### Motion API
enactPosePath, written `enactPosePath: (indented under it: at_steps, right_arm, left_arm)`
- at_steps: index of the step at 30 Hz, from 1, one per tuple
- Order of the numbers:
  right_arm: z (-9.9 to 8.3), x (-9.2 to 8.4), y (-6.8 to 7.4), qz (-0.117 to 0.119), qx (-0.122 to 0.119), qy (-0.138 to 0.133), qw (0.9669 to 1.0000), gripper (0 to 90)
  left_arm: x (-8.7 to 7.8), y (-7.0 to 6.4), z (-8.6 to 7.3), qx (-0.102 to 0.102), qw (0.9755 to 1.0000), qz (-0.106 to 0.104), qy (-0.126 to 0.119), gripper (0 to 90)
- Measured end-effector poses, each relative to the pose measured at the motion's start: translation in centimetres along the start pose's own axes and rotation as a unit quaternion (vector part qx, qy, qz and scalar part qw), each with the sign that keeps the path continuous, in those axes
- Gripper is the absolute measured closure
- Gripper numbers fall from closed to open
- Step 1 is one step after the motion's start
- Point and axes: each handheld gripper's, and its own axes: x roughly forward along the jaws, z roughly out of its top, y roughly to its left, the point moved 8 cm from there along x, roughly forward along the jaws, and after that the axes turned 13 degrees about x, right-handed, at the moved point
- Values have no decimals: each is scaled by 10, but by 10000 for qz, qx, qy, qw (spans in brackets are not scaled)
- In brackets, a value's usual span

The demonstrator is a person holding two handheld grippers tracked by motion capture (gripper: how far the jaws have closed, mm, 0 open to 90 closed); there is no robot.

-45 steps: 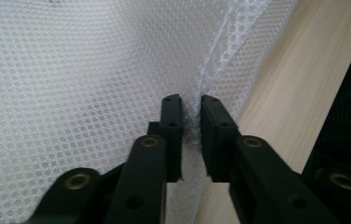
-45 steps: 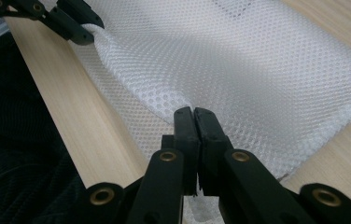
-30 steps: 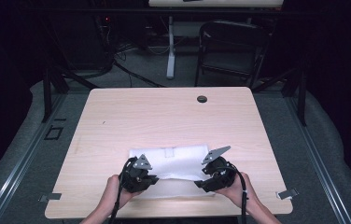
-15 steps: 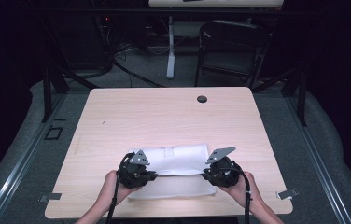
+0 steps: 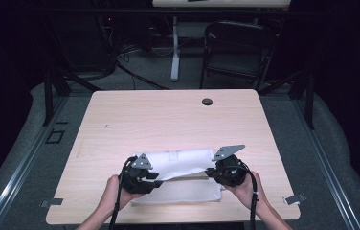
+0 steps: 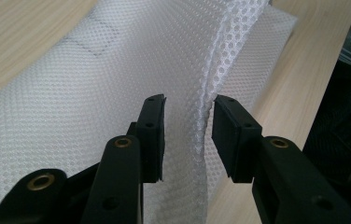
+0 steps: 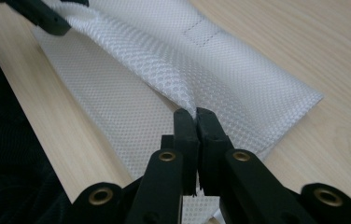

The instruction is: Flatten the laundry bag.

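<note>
Both grippers now sit lower and nearer the table's [image 5: 120, 124] front edge, with the mesh's [image 5: 183, 158] near edge lifted into a fold. Left gripper [image 6: 187, 121]: jaws have just been opening, now a narrow gap, doubled mesh edge between them but not pinched. Right gripper [image 7: 195, 116]: clamped tight on the mesh corner. Mesh lies front-centre on the table. Judging by the drape: light, limp, no stiffness; grab hemmed edges or corners, not mid-panel.
</note>
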Motion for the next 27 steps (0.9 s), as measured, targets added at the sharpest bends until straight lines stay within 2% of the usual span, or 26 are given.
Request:
enactPosePath:
  at_steps: [2, 9, 12, 15, 20, 22, 24, 27]
  right_arm:
    - [3, -1, 0, 12, 8, -54, 10000, 886]
    - [9, -2, -2, 1, 128, -138, 9998, 886]
    - [10, -3, -4, 9, 188, -167, 9997, 886]
    - [12, -5, -6, -2, 224, -201, 9995, 886]
    - [13, -5, -9, -24, 234, -218, 9995, 886]
    - [13, -5, -9, -48, 200, -190, 9996, 886]
    - [14, -5, -9, -71, 171, -196, 9996, 886]
    - [14, -5, -10, -107, 161, -188, 9996, 885]
  left_arm:
    - [1, -1, -2, -12, 10000, -19, 50, 540]
    - [1, -6, -11, -46, 9999, 0, 134, 439]
    - [0, -7, -16, -28, 9998, 74, 209, 436]
    - [-4, -4, -21, -16, 9996, 169, 226, 484]
    - [-11, 1, -23, 14, 9993, 329, 149, 682]
    - [-11, 1, -22, 73, 9992, 372, 140, 797]
    - [-12, 2, -20, 114, 9988, 457, 126, 862]
    - [-15, 5, -16, 66, 9986, 517, 50, 880]
